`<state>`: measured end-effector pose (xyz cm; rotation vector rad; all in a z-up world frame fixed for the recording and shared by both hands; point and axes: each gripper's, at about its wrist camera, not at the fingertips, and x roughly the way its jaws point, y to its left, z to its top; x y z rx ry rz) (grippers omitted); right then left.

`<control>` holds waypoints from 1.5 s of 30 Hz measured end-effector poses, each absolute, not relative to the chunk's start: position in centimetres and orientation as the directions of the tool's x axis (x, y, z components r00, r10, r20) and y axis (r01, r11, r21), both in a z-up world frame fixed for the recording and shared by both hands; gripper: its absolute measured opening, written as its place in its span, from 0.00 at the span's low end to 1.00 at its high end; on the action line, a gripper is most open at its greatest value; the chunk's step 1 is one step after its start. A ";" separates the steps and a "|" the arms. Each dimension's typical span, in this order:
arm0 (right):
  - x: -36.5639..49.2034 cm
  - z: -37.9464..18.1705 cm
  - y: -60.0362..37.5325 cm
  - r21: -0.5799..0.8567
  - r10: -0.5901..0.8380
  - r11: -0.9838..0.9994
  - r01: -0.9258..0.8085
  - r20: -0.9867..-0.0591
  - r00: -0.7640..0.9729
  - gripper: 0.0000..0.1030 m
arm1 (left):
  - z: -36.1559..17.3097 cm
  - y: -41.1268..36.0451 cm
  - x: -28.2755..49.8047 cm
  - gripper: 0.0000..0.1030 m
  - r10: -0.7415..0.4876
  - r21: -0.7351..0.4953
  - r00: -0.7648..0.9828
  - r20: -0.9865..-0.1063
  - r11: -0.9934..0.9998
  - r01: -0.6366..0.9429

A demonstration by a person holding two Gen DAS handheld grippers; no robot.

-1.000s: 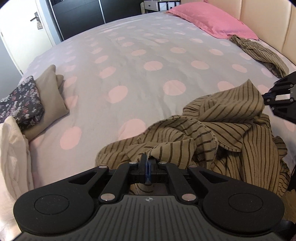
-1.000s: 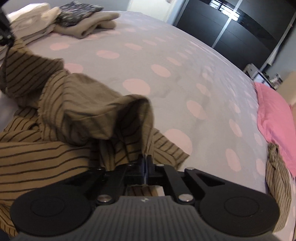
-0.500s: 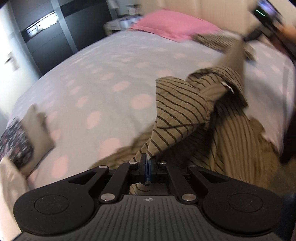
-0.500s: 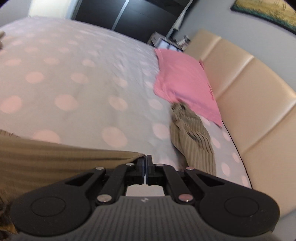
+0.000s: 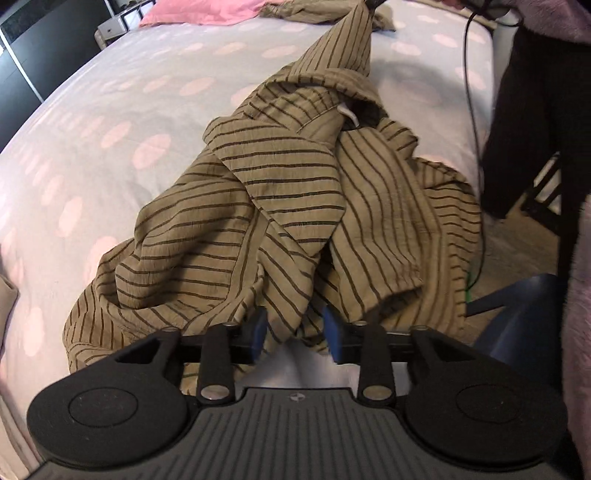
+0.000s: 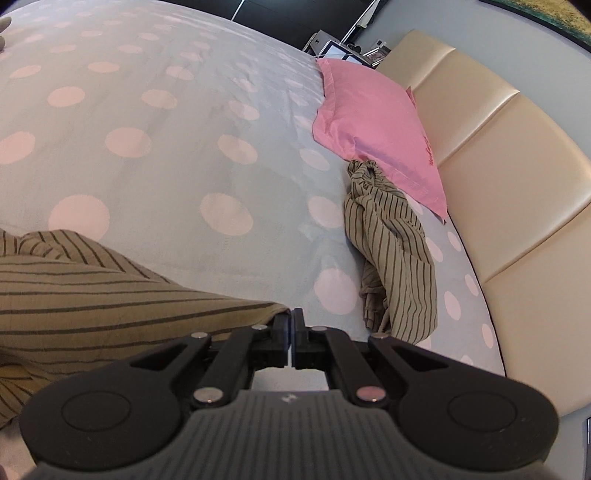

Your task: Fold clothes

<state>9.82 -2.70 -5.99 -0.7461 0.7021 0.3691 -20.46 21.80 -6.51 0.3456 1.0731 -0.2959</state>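
Wide bed [image 6: 192,110] under a pale grey cover dotted with pink circles. Pink pillow [image 6: 373,125] at its head, against a cream padded headboard [image 6: 509,177] in vertical panels. Grey wall behind, with the corner of a framed picture [image 6: 546,14] at the top edge. Dark wardrobe doors [image 5: 26,55] past the far side of the bed, a small white nightstand [image 5: 122,22] beside them. Beige floor [image 5: 517,243] along the near edge.

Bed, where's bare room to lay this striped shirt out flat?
Bare spotted cover lies between the held striped shirt and the pink pillow. It is crowded along the headboard, where a second striped garment lies bunched against the pillow.
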 end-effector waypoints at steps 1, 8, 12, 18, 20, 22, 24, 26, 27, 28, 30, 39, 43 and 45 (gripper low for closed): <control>9.8 -6.1 -2.8 -0.487 0.062 0.687 -0.539 -0.699 0.712 0.01 | -6.2 22.1 -20.6 0.36 -0.066 0.138 0.464 -0.883 0.910 0.392; 9.5 -6.2 -2.9 -0.482 0.072 0.687 -0.544 -0.701 0.710 0.02 | -4.1 24.3 -20.9 0.36 -0.057 0.149 0.522 -0.851 0.927 0.344; 9.4 -6.3 -2.9 -0.479 0.078 0.686 -0.548 -0.700 0.710 0.02 | -5.5 23.5 -20.4 0.35 0.033 0.246 0.495 -0.868 0.895 0.372; 9.2 -6.5 -2.6 -0.480 0.085 0.679 -0.555 -0.700 0.709 0.02 | -7.6 23.5 -19.7 0.08 0.063 0.234 0.419 -0.906 0.898 0.372; 9.2 -6.4 -2.6 -0.481 0.086 0.679 -0.555 -0.699 0.710 0.02 | -7.7 23.4 -19.4 0.00 0.117 0.279 0.429 -0.896 0.899 0.338; 9.2 -6.5 -2.6 -0.483 0.082 0.680 -0.552 -0.698 0.711 0.02 | -6.4 24.6 -19.2 0.00 0.116 0.261 0.459 -0.881 0.928 0.266; 9.3 -6.5 -2.8 -0.481 0.076 0.685 -0.547 -0.700 0.710 0.02 | -4.8 26.3 -19.0 0.00 0.106 0.222 0.495 -0.862 0.958 0.181; 9.6 -6.5 -2.9 -0.476 0.067 0.693 -0.542 -0.705 0.706 0.02 | -3.1 28.5 -18.9 0.00 0.103 0.174 0.538 -0.836 0.981 0.082; 9.6 -6.5 -3.0 -0.473 0.063 0.696 -0.540 -0.709 0.703 0.02 | -2.3 29.5 -19.0 0.00 0.107 0.151 0.560 -0.822 0.988 0.034; 9.7 -6.5 -3.0 -0.471 0.061 0.698 -0.539 -0.712 0.700 0.02 | -1.7 30.3 -19.1 0.00 0.120 0.140 0.581 -0.805 0.990 -0.011; 9.8 -6.6 -3.0 -0.466 0.058 0.702 -0.538 -0.715 0.696 0.02 | -0.5 31.7 -19.3 0.00 0.155 0.131 0.621 -0.768 0.988 -0.085; 9.4 -6.4 -2.6 -0.469 0.078 0.695 -0.545 -0.704 0.705 0.02 | 2.4 33.1 -19.7 0.00 0.249 0.129 0.709 -0.660 0.967 -0.220; 10.2 -6.8 -3.0 -0.473 0.036 0.712 -0.519 -0.714 0.700 0.02 | 2.1 30.9 -20.0 0.00 0.034 0.083 0.727 -0.686 0.996 0.032; 10.9 -7.1 -3.5 -0.461 0.011 0.731 -0.503 -0.729 0.685 0.02 | 1.2 29.4 -20.1 0.00 -0.040 0.073 0.692 -0.721 0.988 0.133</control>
